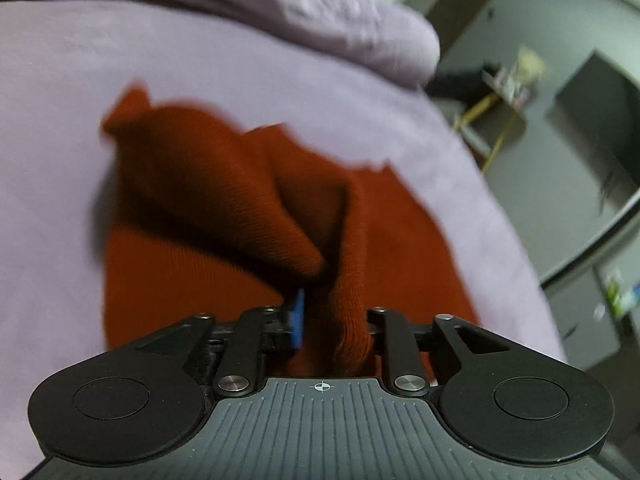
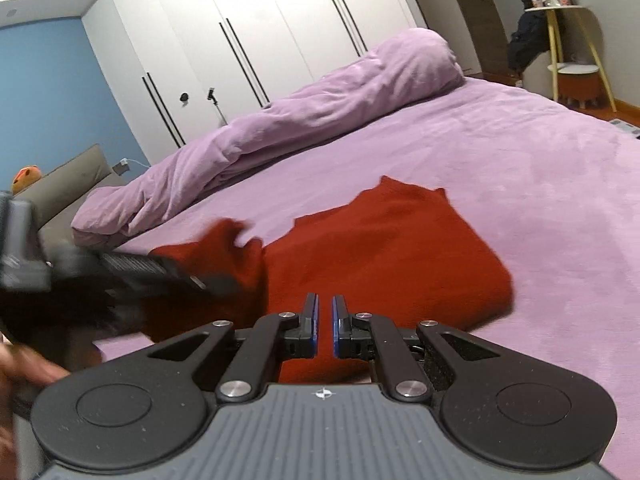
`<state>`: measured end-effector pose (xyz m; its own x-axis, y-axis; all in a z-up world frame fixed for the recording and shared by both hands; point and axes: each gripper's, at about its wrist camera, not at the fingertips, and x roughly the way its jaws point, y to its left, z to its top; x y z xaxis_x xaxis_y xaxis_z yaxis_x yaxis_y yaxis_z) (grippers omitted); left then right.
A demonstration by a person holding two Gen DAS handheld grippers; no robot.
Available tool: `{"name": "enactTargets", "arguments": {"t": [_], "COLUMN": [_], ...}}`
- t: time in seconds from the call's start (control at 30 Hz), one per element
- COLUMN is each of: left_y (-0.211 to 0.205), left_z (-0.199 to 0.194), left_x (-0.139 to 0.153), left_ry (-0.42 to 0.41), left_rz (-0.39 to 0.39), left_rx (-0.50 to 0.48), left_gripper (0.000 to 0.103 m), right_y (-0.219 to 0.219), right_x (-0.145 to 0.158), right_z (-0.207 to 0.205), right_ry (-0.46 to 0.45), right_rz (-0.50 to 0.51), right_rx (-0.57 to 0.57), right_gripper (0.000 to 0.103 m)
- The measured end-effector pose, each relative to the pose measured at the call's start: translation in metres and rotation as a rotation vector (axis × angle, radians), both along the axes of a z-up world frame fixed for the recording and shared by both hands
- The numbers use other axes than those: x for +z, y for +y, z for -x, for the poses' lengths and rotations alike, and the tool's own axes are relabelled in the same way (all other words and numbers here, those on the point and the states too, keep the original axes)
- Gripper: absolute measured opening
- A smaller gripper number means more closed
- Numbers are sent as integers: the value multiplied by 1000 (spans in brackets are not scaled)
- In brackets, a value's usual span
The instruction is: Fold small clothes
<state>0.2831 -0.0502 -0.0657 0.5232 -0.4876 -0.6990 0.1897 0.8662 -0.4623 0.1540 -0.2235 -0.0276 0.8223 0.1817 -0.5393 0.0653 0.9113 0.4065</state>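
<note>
Blue wall [image 2: 56, 92], white wardrobe [image 2: 248, 28], lilac bed [image 2: 520, 168], side table [image 2: 568, 40]

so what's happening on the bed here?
A person with a handheld claw in each hand is folding a red knit garment on a purple bed sheet. The left claw has a fold of the fabric bunched between its fingers, lifted off the rest. The right claw is nearly shut and empty, just above the garment's near edge.

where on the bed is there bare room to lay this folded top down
Bare lilac bed sheet runs wide between the rust-red knitted garment and the far bed edge by the yellow-legged side table. Another free strip lies between the garment and the rumpled lilac duvet. It is crowded where the left gripper holds the cloth.
</note>
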Motion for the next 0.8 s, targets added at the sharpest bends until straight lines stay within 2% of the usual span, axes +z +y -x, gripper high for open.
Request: {"name": "enactTargets", "arguments": {"t": [0.03, 0.1, 0.2, 0.3, 0.37, 0.47, 0.53, 0.63, 0.73, 0.77, 0.8], "left_y": [-2, -2, 14, 38, 53, 72, 79, 91, 102, 107, 109], "left_z": [4, 13, 31, 51, 60, 68, 65, 64, 67, 67, 67], "left_x": [1, 8, 21, 33, 37, 37, 29, 18, 13, 10, 8], "left_ry": [-10, -65, -72, -88, -107, -116, -73, -16, -29, -18, -6], "left_rz": [-3, -4, 46, 84, 51, -28, -36, -57, -78, -80, -78], "left_rx": [-24, -105, -167, -129, -67, 37, 70, 93, 113, 135, 158], "left_gripper": [30, 51, 50, 50, 50, 50, 50, 50, 51, 51, 51], "right_y": [-4, -10, -13, -9, 0, 25, 38, 48, 42, 40, 41], "right_x": [-1, -3, -4, 4, 11, 13, 1, -37, -28, -18, -10], "right_z": [2, 3, 2, -2, -8, -24, -38, -62, -55, -51, -50], "right_ry": [6, 25, 35, 8, -20, -28, 20, 268, 191, 120, 58], "right_rz": [2, 6, 7, -17, -29, 11, 28, 61, 63, 71, 91], "right_rx": [-4, -15, -25, -11, 27, 119, 173, 215, 221, 217, 227], "right_gripper": [6, 6, 6, 6, 6, 6, 6, 1, 6, 13, 28]}}
